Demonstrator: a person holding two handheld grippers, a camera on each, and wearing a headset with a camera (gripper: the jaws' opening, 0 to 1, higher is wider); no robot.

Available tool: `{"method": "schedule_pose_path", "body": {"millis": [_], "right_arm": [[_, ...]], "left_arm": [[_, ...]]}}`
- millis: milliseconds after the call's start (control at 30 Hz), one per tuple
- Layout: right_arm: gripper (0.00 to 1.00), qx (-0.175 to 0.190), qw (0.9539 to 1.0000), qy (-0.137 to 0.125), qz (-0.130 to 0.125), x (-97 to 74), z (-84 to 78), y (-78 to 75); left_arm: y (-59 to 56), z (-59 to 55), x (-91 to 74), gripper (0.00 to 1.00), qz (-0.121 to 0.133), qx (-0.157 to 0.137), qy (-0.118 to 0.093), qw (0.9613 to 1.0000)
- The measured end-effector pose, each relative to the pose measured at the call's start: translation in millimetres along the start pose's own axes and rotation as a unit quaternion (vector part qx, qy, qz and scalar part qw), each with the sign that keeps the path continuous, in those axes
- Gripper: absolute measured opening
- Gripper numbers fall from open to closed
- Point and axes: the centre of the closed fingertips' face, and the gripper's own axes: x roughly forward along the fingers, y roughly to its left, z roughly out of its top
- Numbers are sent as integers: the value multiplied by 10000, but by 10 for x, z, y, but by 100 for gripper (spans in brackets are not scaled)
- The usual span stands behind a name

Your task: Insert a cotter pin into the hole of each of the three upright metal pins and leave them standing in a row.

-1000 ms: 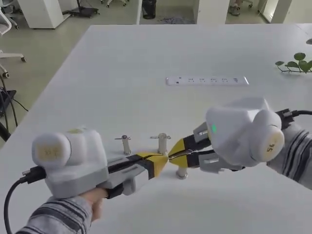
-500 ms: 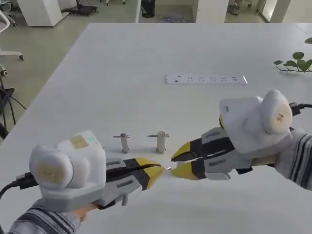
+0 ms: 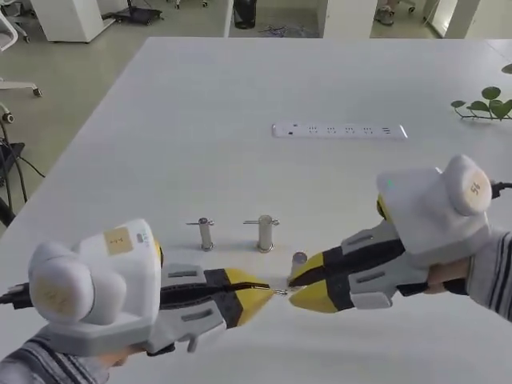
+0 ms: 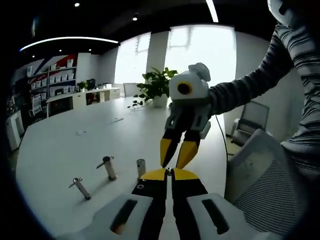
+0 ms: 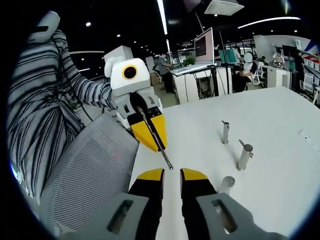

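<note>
Metal cotter pin (image 5: 162, 150) in left gripper (image 3: 269, 290), right gripper (image 3: 295, 287) parted

Large white worktable (image 3: 240, 104), white power strip (image 3: 339, 130) on it, green plant (image 3: 484, 104) at right edge. Grey floor (image 3: 72, 72) beyond. Open office: bright windows (image 4: 200, 50), ceiling light strips (image 5: 161, 15), grey mesh chair (image 5: 85, 170), monitor (image 5: 204, 45) on far desk.

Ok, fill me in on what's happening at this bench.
A person holds a gripper in each hand over a table. The left gripper is shut on a cotter pin, pointed toward the open right gripper. The leftmost metal pin and the middle metal pin already carry cotter pins; the third metal pin, nearest the grippers, has none.
</note>
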Motion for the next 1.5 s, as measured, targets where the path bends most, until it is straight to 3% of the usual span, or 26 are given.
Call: {"method": "schedule_pose_path", "body": {"millis": [367, 700, 967, 1233, 1500], "right_arm": [[6, 5, 9998, -63, 210, 47, 10, 106], [0, -95, 9995, -64, 294, 33, 21, 106], [0, -715, 9968, 248, 264, 0, 3, 78], [0, -1348, 9887, 618, 196, 15, -61, 79], [0, -1452, 9873, 645, 8, -31, -79, 5]], "left_arm": [[-108, 53, 10, 0, -209, -30, -91, 9997], [-116, 40, 11, 0, -255, -190, -127, 9994], [-112, -18, 39, 0, -246, -179, -12, 9995], [-105, -74, 77, 0, -172, -62, 107, 9998], [-17, -127, 137, 6, 63, -2, 183, 9998]]}}
